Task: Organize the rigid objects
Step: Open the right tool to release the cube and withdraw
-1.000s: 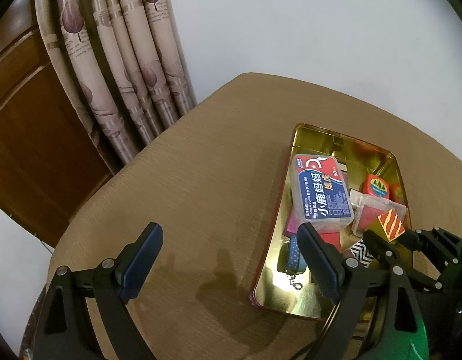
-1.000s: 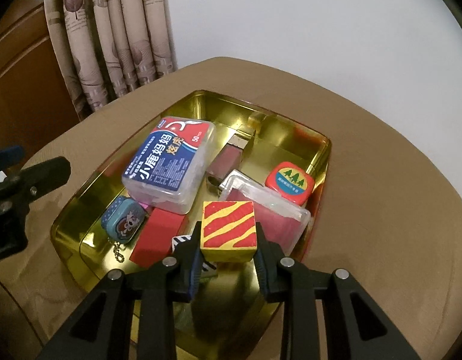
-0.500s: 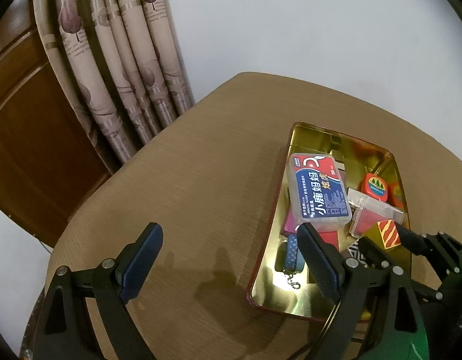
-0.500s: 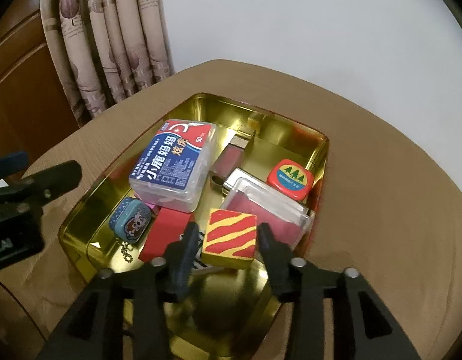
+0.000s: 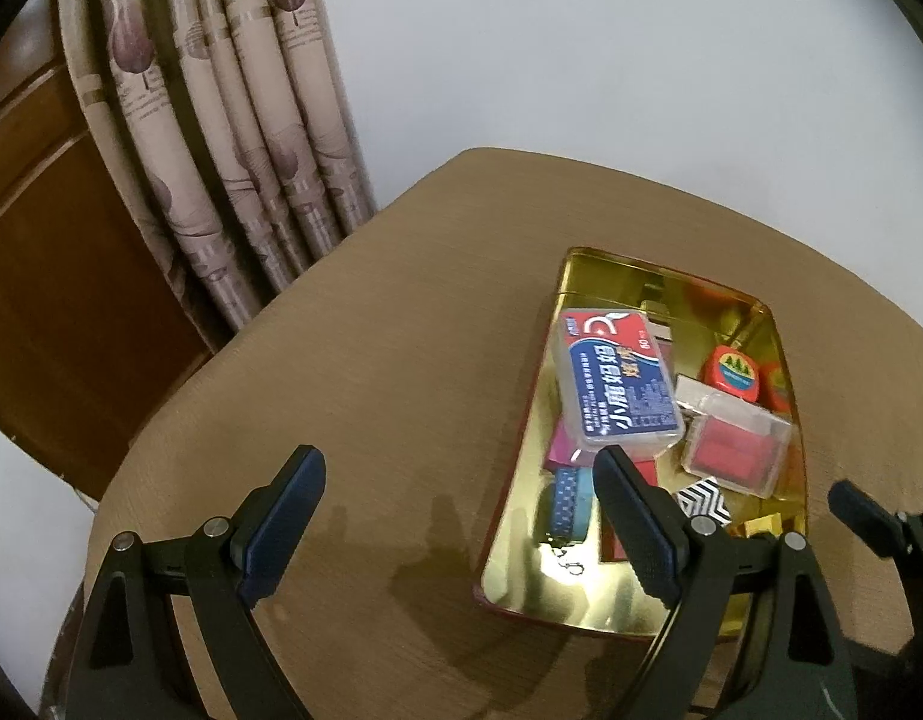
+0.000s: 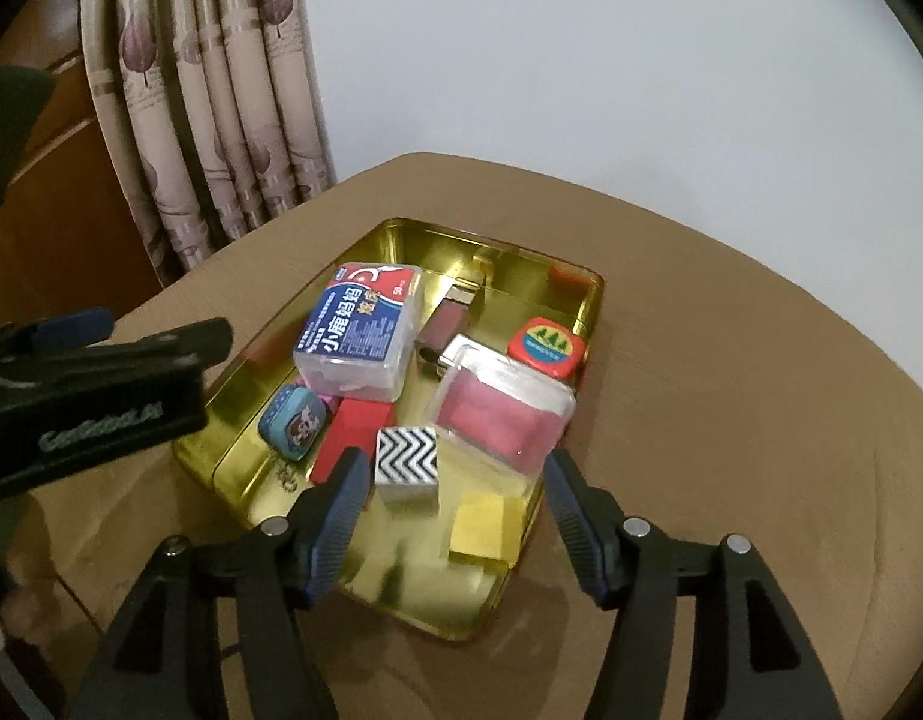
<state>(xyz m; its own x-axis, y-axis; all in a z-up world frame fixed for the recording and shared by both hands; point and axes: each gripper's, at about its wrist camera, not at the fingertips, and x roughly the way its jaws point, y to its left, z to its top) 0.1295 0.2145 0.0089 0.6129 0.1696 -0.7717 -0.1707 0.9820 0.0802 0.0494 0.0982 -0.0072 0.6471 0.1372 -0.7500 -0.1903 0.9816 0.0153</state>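
Gold tray point(image 6: 587, 300) ahead of my right gripper point(image 6: 449, 498) holds: floss box point(image 6: 359, 330), clear case point(image 6: 503, 414), red block point(image 6: 356, 435), yellow block point(image 6: 482, 519), zigzag cube point(image 6: 407, 462) between my fingertips, orange tin point(image 6: 545, 348), blue tin point(image 6: 293, 423). Right gripper wide, empty. Left gripper point(image 5: 455, 516) wide, empty, above table point(image 5: 371, 360).

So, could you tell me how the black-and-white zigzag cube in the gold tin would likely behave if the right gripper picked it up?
The black-and-white zigzag cube looks like a stiff painted block, so it should not flex between the pads. Its flat faces suggest it will sit still rather than roll. The glossy gold tin floor may let it slide if nudged. The open right gripper appears wide enough to straddle it.
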